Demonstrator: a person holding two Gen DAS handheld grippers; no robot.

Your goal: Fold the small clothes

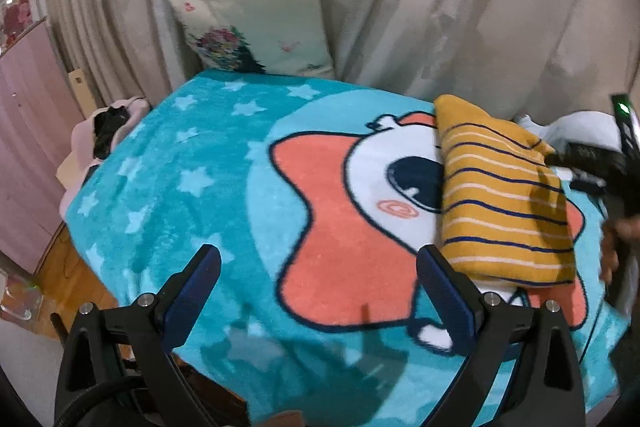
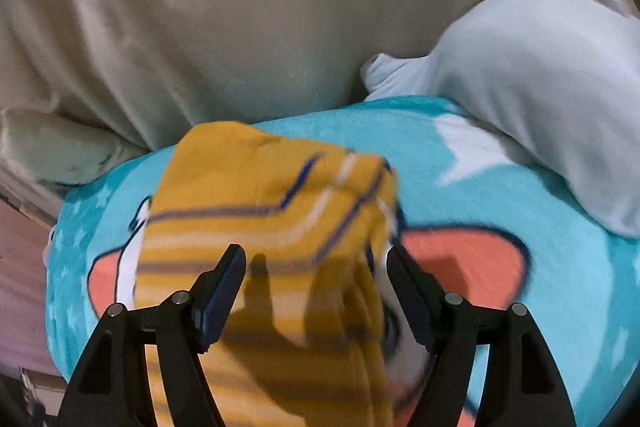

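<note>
On bed blanket (image 1: 192, 187), folded striped shirt (image 1: 504, 203) lies flat. Left tongs (image 1: 316, 267) and right tongs (image 2: 316, 267) gape, empty. Fold looks finished; next likely: fetch white garment (image 2: 540, 87).

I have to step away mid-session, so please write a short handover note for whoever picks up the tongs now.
Left tongs: open, empty, over the blue cartoon blanket.
Right tongs: open, above the yellow striped garment, not gripping it.
Garment: lying folded into a compact rectangle on the blanket.
White garment: lying loose at the blanket's far right, unfolded.
Done: striped piece looks folded.
Left: probably the white one next.
</note>
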